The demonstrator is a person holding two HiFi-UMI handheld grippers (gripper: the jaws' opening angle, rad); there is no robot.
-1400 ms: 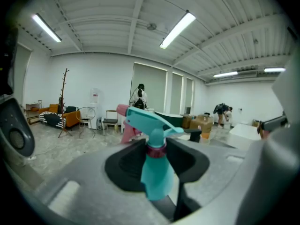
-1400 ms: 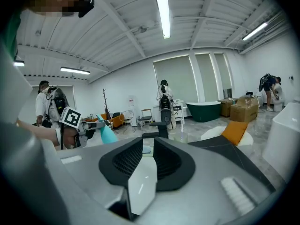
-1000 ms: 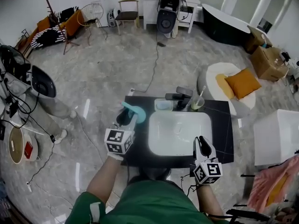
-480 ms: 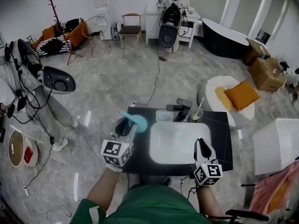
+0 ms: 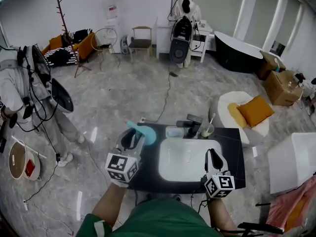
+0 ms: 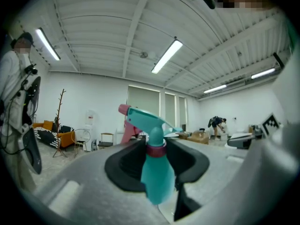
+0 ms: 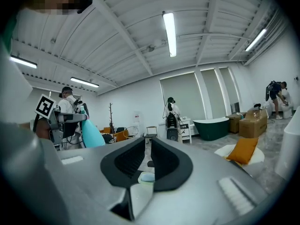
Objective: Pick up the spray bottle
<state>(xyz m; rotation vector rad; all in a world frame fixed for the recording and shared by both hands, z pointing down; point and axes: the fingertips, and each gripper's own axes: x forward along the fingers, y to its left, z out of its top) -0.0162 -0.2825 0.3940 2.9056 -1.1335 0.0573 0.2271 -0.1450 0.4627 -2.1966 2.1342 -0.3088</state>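
Spray bottle (image 5: pixel 143 132): teal body, magenta collar, teal head with a pink trigger. It is held in the left hand-held gripper (image 5: pixel 131 138) over the left end of the black tabletop (image 5: pixel 232 135), just left of the white sink basin (image 5: pixel 170 169). In the left gripper view the bottle (image 6: pixel 156 172) stands upright in the frame, its nozzle pointing left, with the room and ceiling behind it. The two black pads close on it from either side at the collar and upper body, and the lower body hangs in front of them. No view shows whether the base touches the tabletop.

Left hand-held gripper: jaws clamped on the bottle. The marker cube faces the head camera.

Right hand-held gripper (image 5: pixel 213 157): positioned at the front right corner of the basin, well apart from the bottle. In the right gripper view its jaws are drawn together to a thin slit with nothing between them. The same view shows the teal body (image 7: pixel 92 133) at the far left.

Tabletop: a dark faucet (image 5: pixel 191 123), a cup (image 5: pixel 207 130) holding a thin stick-like item, and a small pale dish (image 5: pixel 173 131) stand behind the basin.

Surroundings: grey marbled floor (image 5: pixel 128 93). One person (image 5: pixel 22 90) stands at the left. Another (image 5: pixel 186 6) stands at the far wall.
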